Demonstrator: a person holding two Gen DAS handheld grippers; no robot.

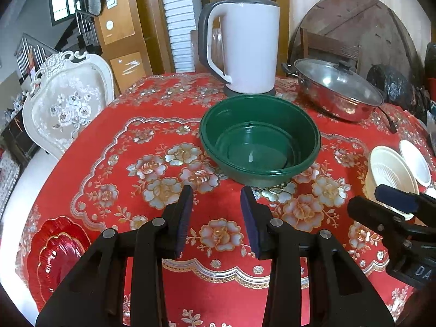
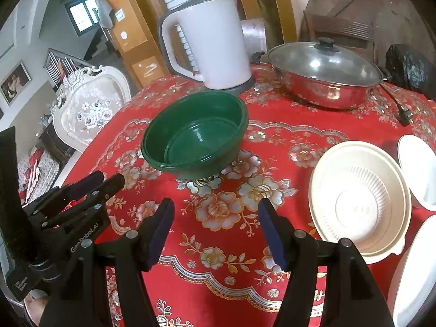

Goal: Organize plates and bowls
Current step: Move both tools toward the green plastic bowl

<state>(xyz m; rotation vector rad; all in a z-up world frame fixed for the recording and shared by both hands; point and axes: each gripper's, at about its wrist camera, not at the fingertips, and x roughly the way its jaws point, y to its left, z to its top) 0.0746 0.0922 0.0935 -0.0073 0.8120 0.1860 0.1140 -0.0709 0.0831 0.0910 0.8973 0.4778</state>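
Observation:
Two dark green bowls (image 1: 260, 139) sit nested on the red flowered tablecloth (image 1: 136, 125), just past my left gripper (image 1: 217, 199), which is open with nothing between its blue pads. My right gripper (image 2: 216, 204) is open too and empty, hanging over bare cloth. A cream ribbed bowl (image 2: 359, 201) stands to its right, with a white dish (image 2: 417, 169) behind that and a white plate (image 2: 417, 272) at the lower right edge. A red glass plate (image 1: 57, 248) lies at the table's near left. Each gripper shows in the other's view: the right gripper (image 1: 365, 197) and the left gripper (image 2: 109, 179).
A tall white kettle (image 1: 245, 46) stands behind the green bowls. A steel pot with a glass lid (image 1: 338, 92) sits at the back right, its cord trailing on the cloth. A white ornate chair (image 1: 62, 106) stands at the table's left edge.

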